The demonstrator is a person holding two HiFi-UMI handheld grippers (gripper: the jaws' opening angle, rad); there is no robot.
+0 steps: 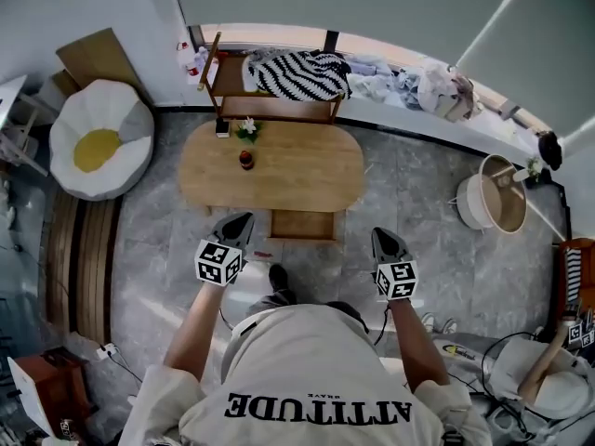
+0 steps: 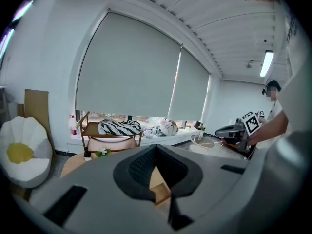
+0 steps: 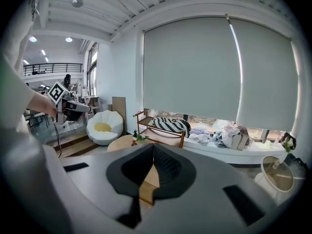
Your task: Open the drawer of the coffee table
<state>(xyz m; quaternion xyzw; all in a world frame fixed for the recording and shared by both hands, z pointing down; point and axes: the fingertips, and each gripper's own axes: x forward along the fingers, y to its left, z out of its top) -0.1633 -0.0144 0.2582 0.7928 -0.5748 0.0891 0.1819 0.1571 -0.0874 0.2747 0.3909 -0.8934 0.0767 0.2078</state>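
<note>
Left gripper [image 1: 238,223]: in my left hand, low in the head view; its own view shows the 2 jaws pressed together with nothing between them.
Right gripper [image 1: 384,240]: in my right hand, level with the left one; its jaws are also fully together and hold nothing.
Both grippers: they hang over the grey floor [image 1: 418,203] short of the table, touching neither table nor drawer.
Drawer [image 1: 302,223]: pulled out from the near long side of the coffee table, between the 2 grippers and just beyond their tips; I see only bare wooden bottom inside it.
Coffee table [image 1: 297,179]: oval wooden top, straight ahead of me.
On the table top: 1 dark jar [image 1: 245,160] with a red band near the middle, and at the far edge 1 potted sprig [image 1: 247,128] with a white flower beside 1 dark flat thing [image 1: 222,129] that I cannot identify.
Wooden rack [image 1: 226,89]: just behind the table; a striped cloth [image 1: 299,72], black and white, lies bundled on its top shelf.
White tub [image 1: 471,203]: on the floor well to the right, tan inside; I cannot tell what it contains.
Egg-shaped cushion [image 1: 100,137]: on the floor to the left, white with a yellow centre.
Sill [image 1: 465,124]: farthest, under the drawn blinds, with a heap of clothes [image 1: 409,82] on it.
</note>
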